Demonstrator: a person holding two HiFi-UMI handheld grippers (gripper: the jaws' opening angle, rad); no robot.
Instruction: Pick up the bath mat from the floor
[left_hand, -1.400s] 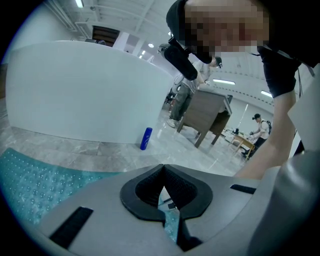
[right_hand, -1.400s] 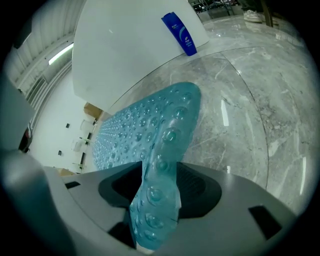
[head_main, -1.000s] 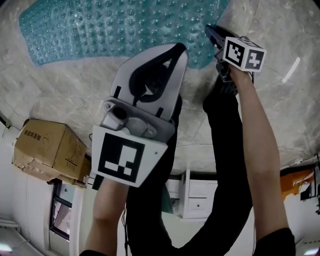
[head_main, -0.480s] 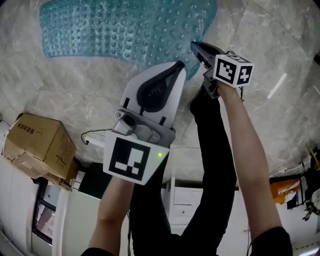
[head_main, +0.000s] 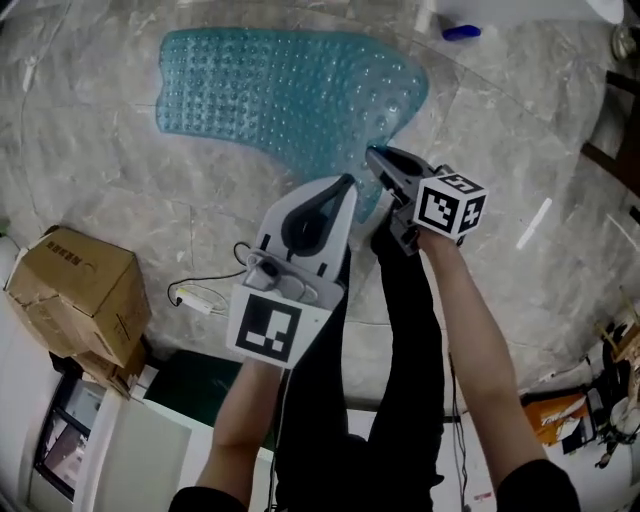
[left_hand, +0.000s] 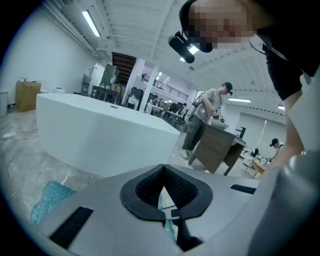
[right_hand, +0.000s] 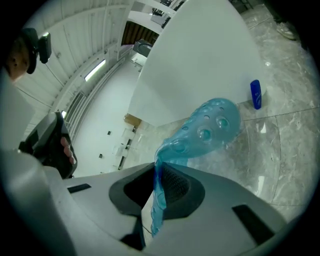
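The teal studded bath mat (head_main: 290, 95) lies mostly flat on the marble floor, its near corner lifted. In the head view my right gripper (head_main: 374, 154) holds that corner. Its jaws have just been closing with the mat's edge (right_hand: 159, 200) pinched between them, and the rest of the mat (right_hand: 207, 127) hangs away beyond. My left gripper (head_main: 345, 183) sits just left of it at the same edge. Its jaws stand shut on a thin teal sliver of the mat (left_hand: 164, 200). More of the mat (left_hand: 49, 197) shows on the floor at the lower left.
A white bathtub (right_hand: 200, 65) stands beyond the mat, a blue bottle (head_main: 462, 32) at its foot. A cardboard box (head_main: 75, 290) and a white plug with its cable (head_main: 200, 298) lie at the left. A person (left_hand: 205, 120) stands at a wooden desk (left_hand: 220, 150) behind the tub.
Both grippers have risen well off the floor, side by side. The mat's near corner has come up with them, and the floor and mat now look farther away.
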